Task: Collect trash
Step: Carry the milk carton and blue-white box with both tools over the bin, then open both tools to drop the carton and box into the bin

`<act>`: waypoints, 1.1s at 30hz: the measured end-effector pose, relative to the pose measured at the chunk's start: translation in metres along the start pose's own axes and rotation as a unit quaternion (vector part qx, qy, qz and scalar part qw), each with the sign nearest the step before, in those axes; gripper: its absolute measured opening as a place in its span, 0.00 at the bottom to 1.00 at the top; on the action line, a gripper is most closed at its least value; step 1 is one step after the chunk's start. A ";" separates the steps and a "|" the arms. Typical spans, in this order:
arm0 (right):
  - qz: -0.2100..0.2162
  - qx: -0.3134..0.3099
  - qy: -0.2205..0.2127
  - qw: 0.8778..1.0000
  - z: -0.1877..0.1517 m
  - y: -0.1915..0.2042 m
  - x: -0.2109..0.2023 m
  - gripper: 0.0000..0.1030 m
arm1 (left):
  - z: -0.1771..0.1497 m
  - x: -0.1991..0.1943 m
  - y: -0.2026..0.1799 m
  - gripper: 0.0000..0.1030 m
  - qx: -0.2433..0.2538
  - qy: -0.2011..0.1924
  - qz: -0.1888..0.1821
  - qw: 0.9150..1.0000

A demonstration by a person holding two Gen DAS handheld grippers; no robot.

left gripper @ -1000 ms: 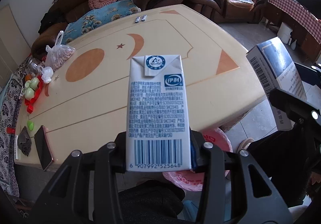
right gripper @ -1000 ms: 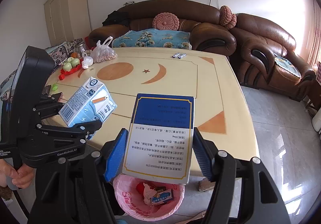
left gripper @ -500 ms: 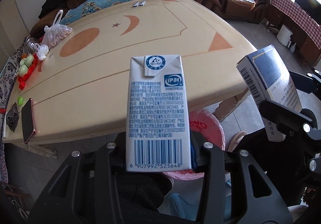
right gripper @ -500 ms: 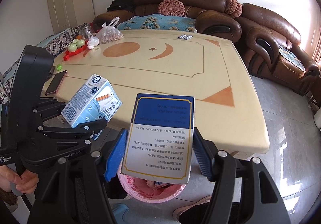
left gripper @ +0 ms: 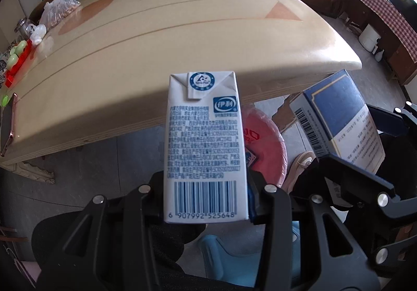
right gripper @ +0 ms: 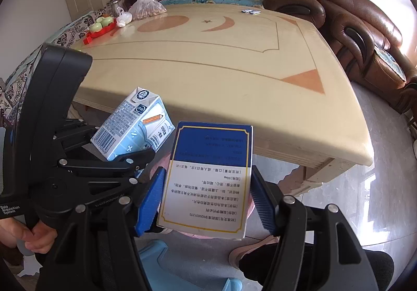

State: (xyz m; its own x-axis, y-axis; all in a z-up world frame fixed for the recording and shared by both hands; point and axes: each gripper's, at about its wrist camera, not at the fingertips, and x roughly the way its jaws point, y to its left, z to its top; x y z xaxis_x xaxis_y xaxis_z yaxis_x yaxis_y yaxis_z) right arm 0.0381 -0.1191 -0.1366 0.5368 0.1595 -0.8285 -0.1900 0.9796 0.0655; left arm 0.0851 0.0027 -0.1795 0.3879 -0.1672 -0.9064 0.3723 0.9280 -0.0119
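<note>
Milk carton (left gripper: 204, 145) btwn left fingers (left gripper: 271, 202), pinched.

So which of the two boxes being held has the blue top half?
The flat box in the right gripper: dark blue upper half, white lower half, gold border. The milk carton in the left gripper is white with a barcode.

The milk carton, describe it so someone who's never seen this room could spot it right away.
Start at the big cream table with the orange moon and star inlay, then drop past its near edge to the pink trash bin on the floor. The milk carton hangs above it, clamped in the left gripper. It is white with blue print and a barcode at the bottom, unlike the blue-and-white medicine box beside it.
</note>
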 end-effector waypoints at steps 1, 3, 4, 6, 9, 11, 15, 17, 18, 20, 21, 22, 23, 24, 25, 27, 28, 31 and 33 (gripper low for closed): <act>0.001 0.001 0.004 1.000 -0.002 -0.001 0.004 0.61 | -0.001 0.004 0.001 0.41 -0.001 0.004 -0.002 1.000; 0.002 0.003 0.012 1.000 -0.005 -0.004 0.011 0.61 | -0.003 0.013 0.002 0.41 -0.004 0.012 -0.004 1.000; 0.003 0.004 0.016 1.000 -0.007 -0.005 0.015 0.61 | -0.005 0.017 0.002 0.41 -0.006 0.017 -0.007 1.000; 0.004 0.006 0.026 1.000 -0.010 -0.007 0.024 0.61 | -0.009 0.029 0.002 0.41 -0.009 0.028 -0.010 1.000; 0.004 0.011 0.041 0.999 -0.013 -0.011 0.039 0.61 | -0.013 0.049 0.004 0.41 -0.011 0.050 -0.016 0.999; 0.005 0.014 0.048 0.999 -0.016 -0.015 0.048 0.61 | -0.015 0.062 0.005 0.41 -0.015 0.064 -0.020 0.998; 0.005 0.021 0.068 0.997 -0.022 -0.023 0.071 0.61 | -0.019 0.091 0.009 0.41 -0.026 0.092 -0.024 0.995; 0.006 0.023 0.077 0.997 -0.025 -0.026 0.083 0.61 | -0.019 0.106 0.011 0.41 -0.033 0.109 -0.025 0.993; 0.007 0.023 0.082 0.996 -0.026 -0.028 0.089 0.61 | -0.019 0.113 0.012 0.41 -0.036 0.118 -0.026 0.992; 0.011 0.026 0.093 0.995 -0.028 -0.032 0.101 0.61 | -0.019 0.122 0.013 0.41 -0.043 0.128 -0.029 0.990; 0.011 0.027 0.097 0.995 -0.029 -0.033 0.107 0.61 | -0.018 0.126 0.013 0.41 -0.046 0.131 -0.030 0.990; 0.013 0.028 0.102 0.994 -0.031 -0.034 0.113 0.61 | -0.017 0.131 0.014 0.41 -0.049 0.136 -0.033 0.989; 0.015 0.030 0.107 0.994 -0.032 -0.035 0.119 0.61 | -0.016 0.134 0.013 0.41 -0.052 0.140 -0.035 0.988; 0.017 0.032 0.112 0.993 -0.033 -0.037 0.124 0.61 | -0.015 0.137 0.013 0.41 -0.053 0.142 -0.037 0.988; 0.019 0.033 0.116 0.993 -0.035 -0.038 0.129 0.61 | -0.015 0.141 0.014 0.41 -0.053 0.145 -0.037 0.987; 0.021 0.032 0.126 0.991 -0.037 -0.043 0.140 0.61 | -0.017 0.149 0.013 0.41 -0.055 0.155 -0.041 0.986; 0.024 0.033 0.132 0.990 -0.038 -0.045 0.146 0.61 | -0.018 0.152 0.014 0.41 -0.056 0.159 -0.042 0.985; 0.032 0.033 0.147 0.988 -0.042 -0.050 0.162 0.61 | -0.022 0.161 0.013 0.41 -0.053 0.168 -0.040 0.984; 0.037 0.025 0.154 0.987 -0.043 -0.049 0.172 0.61 | -0.023 0.172 0.016 0.41 -0.064 0.182 -0.048 0.980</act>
State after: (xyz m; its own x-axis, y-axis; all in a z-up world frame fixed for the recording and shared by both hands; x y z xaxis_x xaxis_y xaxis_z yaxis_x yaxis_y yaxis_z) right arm 0.1040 -0.1447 -0.3065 0.2472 0.1929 -0.9496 -0.1743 0.9729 0.1522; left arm 0.1383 -0.0036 -0.3450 0.0202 -0.1479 -0.9888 0.2741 0.9519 -0.1368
